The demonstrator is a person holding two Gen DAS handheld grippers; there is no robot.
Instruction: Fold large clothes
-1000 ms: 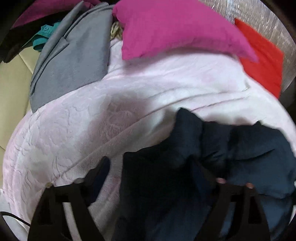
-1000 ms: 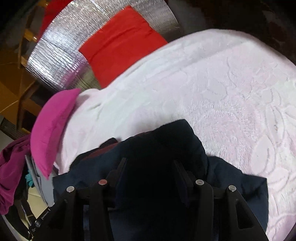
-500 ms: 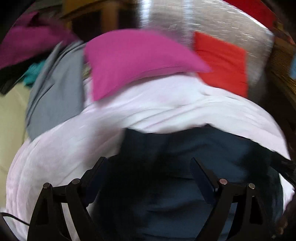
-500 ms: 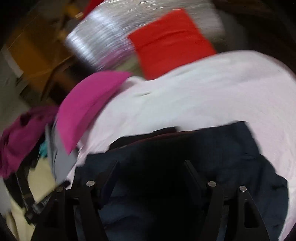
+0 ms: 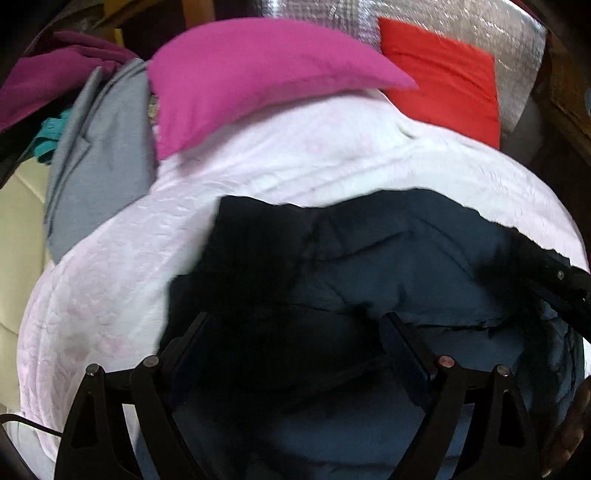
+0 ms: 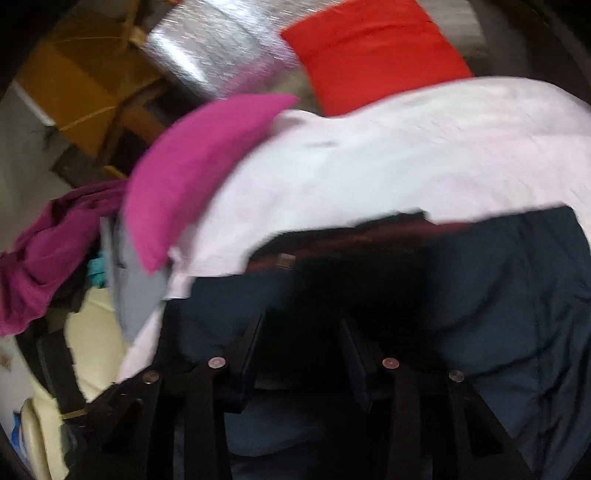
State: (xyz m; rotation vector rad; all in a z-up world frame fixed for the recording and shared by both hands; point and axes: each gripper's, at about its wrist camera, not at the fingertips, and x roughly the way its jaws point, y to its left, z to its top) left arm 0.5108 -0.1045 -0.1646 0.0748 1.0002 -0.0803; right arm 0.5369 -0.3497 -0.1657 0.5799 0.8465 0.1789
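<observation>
A dark navy garment (image 5: 388, 266) lies spread on a pale pink embossed bedspread (image 5: 295, 155). My left gripper (image 5: 295, 325) hangs over its near part, jaws wide apart, with cloth lying below and between the fingers. Part of the right gripper's black body (image 5: 554, 284) shows at the garment's right edge. In the right wrist view the navy garment (image 6: 498, 295) shows a maroon inner strip (image 6: 332, 243) along its far edge. My right gripper (image 6: 303, 328) is closing, with dark cloth between its fingers; the picture is blurred and dark there.
A magenta pillow (image 5: 258, 74) and a red pillow (image 5: 443, 85) lie at the bed's far side against a silver foil panel (image 5: 480, 26). A grey garment (image 5: 96, 166) and a purple one (image 5: 48, 85) are piled at the left. A hand (image 5: 569, 424) shows at the lower right.
The navy garment went from a bunched heap to a wider, flatter spread. Both views tilted up toward the pillows. The right fingers widened, then came closer together.
</observation>
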